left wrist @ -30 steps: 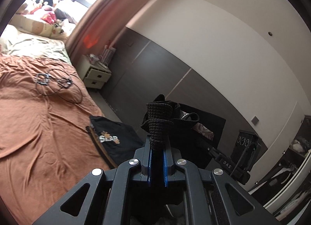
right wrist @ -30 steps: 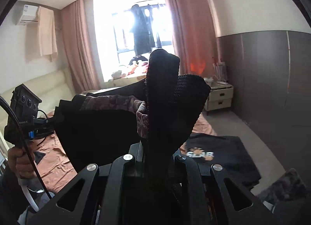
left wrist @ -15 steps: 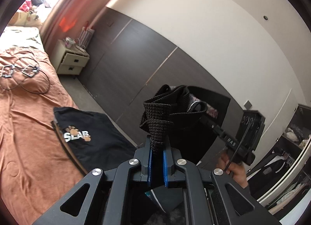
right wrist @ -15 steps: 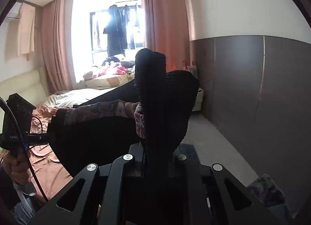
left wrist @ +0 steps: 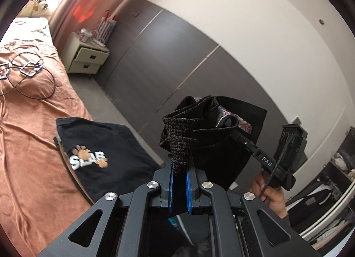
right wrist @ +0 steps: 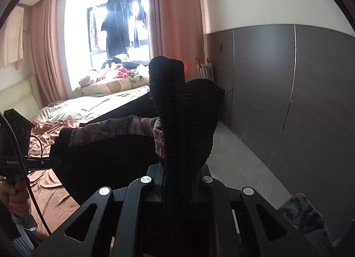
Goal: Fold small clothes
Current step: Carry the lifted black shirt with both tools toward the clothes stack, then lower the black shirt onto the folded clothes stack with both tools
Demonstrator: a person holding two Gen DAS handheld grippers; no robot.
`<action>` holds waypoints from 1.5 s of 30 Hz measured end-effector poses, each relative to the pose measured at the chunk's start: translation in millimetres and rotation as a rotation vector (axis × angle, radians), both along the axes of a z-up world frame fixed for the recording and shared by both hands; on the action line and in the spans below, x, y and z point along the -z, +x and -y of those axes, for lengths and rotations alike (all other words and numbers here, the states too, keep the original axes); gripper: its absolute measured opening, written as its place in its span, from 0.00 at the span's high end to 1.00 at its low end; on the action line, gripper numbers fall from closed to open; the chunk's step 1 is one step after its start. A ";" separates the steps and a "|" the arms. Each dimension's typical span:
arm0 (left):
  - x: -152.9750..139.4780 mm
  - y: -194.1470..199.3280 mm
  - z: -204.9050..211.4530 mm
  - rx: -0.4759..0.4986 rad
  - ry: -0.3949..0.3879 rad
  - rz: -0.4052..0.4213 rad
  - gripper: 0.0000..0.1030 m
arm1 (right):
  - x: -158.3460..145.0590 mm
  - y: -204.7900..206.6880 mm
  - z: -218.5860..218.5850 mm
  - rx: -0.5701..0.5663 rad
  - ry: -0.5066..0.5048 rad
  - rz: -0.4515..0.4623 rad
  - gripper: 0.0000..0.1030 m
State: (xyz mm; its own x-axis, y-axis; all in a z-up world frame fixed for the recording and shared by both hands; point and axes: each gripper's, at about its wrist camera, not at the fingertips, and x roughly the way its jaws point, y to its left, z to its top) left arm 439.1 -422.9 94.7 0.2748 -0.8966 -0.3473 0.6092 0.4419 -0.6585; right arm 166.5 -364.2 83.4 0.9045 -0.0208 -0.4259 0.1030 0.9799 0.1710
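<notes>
A small black garment (left wrist: 213, 146) with a ribbed black waistband and a patterned purple inner band hangs in the air, stretched between both grippers. My left gripper (left wrist: 178, 173) is shut on one bunched end of its waistband. My right gripper (right wrist: 179, 175) is shut on the other end, which stands up as a thick black fold (right wrist: 184, 110). The right gripper also shows in the left wrist view (left wrist: 241, 139), and the left gripper in the right wrist view (right wrist: 55, 159). The garment hangs above the bed's edge.
A bed with an orange-brown cover (left wrist: 28, 146) lies to the left, with a folded black "SLAB" T-shirt (left wrist: 95, 155) near its edge and black cables (left wrist: 26, 75) farther up. A cream nightstand (left wrist: 86, 57) stands by the dark wall panels. Grey floor (right wrist: 239, 159) runs beside the bed.
Both grippers have swung with the garment held between them; the views turned toward the wall panels and the floor. The grip on the garment is unchanged.
</notes>
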 end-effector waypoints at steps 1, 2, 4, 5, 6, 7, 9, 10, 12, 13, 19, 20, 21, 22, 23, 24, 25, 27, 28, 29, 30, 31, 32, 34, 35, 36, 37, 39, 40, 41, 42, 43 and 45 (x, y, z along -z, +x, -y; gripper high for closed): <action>5.7 11.7 1.9 -0.009 0.002 -0.013 0.91 | 3.8 10.4 -6.9 0.003 0.007 -0.010 0.91; 10.7 21.6 3.5 -0.014 0.005 -0.023 0.91 | 7.4 17.2 -10.9 0.008 0.013 -0.017 0.91; 20.2 42.7 6.8 -0.027 0.019 -0.038 0.91 | 14.7 33.9 -22.6 0.015 0.022 -0.034 0.91; 24.2 51.2 8.3 -0.031 0.025 -0.045 0.91 | 17.9 42.2 -27.4 0.022 0.021 -0.047 0.91; 28.9 61.0 10.2 -0.033 0.030 -0.054 0.91 | 21.5 48.2 -30.8 0.026 0.022 -0.060 0.91; 33.8 71.5 12.5 -0.037 0.041 -0.062 0.91 | 27.0 57.3 -35.1 0.028 0.027 -0.076 0.91; 43.4 89.3 18.5 -0.041 0.059 -0.073 0.91 | 34.9 70.3 -44.2 0.032 0.032 -0.100 0.91; 47.8 97.0 21.3 -0.040 0.065 -0.077 0.91 | 40.7 79.4 -51.1 0.035 0.041 -0.113 0.91; 56.3 111.2 26.3 -0.040 0.069 -0.085 0.91 | 45.6 91.2 -56.7 0.040 0.056 -0.128 0.91; 62.3 120.0 28.6 -0.040 0.071 -0.094 0.91 | 50.8 96.9 -62.8 0.042 0.063 -0.140 0.91; 100.6 165.8 30.4 -0.045 0.094 -0.138 0.91 | 69.3 137.6 -102.0 0.038 0.057 -0.204 0.91; 107.7 172.9 29.9 -0.048 0.099 -0.146 0.91 | 71.2 142.8 -105.4 0.037 0.053 -0.214 0.91; 117.4 181.3 29.2 -0.050 0.107 -0.160 0.92 | 74.0 149.4 -112.3 0.037 0.048 -0.230 0.91; 125.0 187.9 29.0 -0.051 0.113 -0.172 0.92 | 76.0 158.2 -116.9 0.041 0.042 -0.250 0.91; 131.9 193.6 29.0 -0.052 0.119 -0.182 0.92 | 79.3 168.0 -125.0 0.048 0.037 -0.274 0.91; 140.2 199.6 27.8 -0.055 0.119 -0.191 0.92 | 81.3 174.0 -128.7 0.052 0.039 -0.292 0.91; 145.8 203.6 26.5 -0.056 0.116 -0.198 0.92 | 84.1 181.3 -135.3 0.051 0.041 -0.308 0.91; 158.7 211.7 24.0 -0.059 0.110 -0.216 0.92 | 89.1 189.6 -148.2 0.046 0.031 -0.328 0.91; 164.2 215.8 23.2 -0.061 0.108 -0.225 0.92 | 92.3 194.1 -157.5 0.043 0.024 -0.338 0.91; 169.4 218.7 22.3 -0.062 0.108 -0.231 0.92 | 95.7 197.4 -165.2 0.042 0.020 -0.348 0.91; 174.5 221.8 21.8 -0.063 0.112 -0.237 0.92 | 99.5 200.3 -171.1 0.042 0.018 -0.359 0.91; 180.1 225.2 20.7 -0.068 0.118 -0.246 0.92 | 102.1 202.7 -172.8 0.045 0.021 -0.370 0.91; 183.8 227.8 18.9 -0.071 0.115 -0.254 0.92 | 102.5 205.6 -171.3 0.049 0.027 -0.380 0.90; 190.7 231.9 18.1 -0.067 0.130 -0.245 0.91 | 106.4 207.6 -170.1 0.072 0.035 -0.409 0.89; 195.3 234.0 19.8 -0.069 0.165 -0.247 0.89 | 107.6 202.1 -163.4 0.081 0.031 -0.427 0.87; 200.9 236.3 20.6 -0.082 0.206 -0.262 0.88 | 110.3 205.1 -169.2 0.094 0.024 -0.458 0.81; 204.0 237.5 19.6 -0.103 0.233 -0.265 0.86 | 105.7 202.1 -156.3 0.110 0.018 -0.478 0.71; 205.9 237.5 13.0 -0.147 0.253 -0.255 0.75 | 96.0 193.0 -155.4 0.148 -0.022 -0.489 0.52; 206.1 237.3 9.5 -0.153 0.246 -0.249 0.71 | 84.6 196.2 -156.7 0.163 -0.036 -0.476 0.42; 206.2 236.8 7.0 -0.162 0.247 -0.244 0.65 | 78.1 195.7 -156.2 0.170 -0.038 -0.464 0.37; 206.1 236.5 4.8 -0.175 0.255 -0.238 0.65 | 72.3 190.5 -153.6 0.179 -0.038 -0.454 0.35; 205.2 235.7 3.2 -0.184 0.259 -0.230 0.65 | 66.6 185.3 -156.2 0.188 -0.040 -0.442 0.35; 204.8 234.4 2.2 -0.184 0.262 -0.219 0.60 | 61.3 171.3 -156.9 0.197 -0.036 -0.426 0.35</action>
State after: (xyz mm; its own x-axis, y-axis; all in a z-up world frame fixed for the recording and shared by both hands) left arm 673.5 -425.2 -110.1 0.3166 -0.7126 -0.6261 0.3615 0.7009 -0.6149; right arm 337.8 -207.3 22.1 0.6268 -0.1962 -0.7541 0.3413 0.9391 0.0393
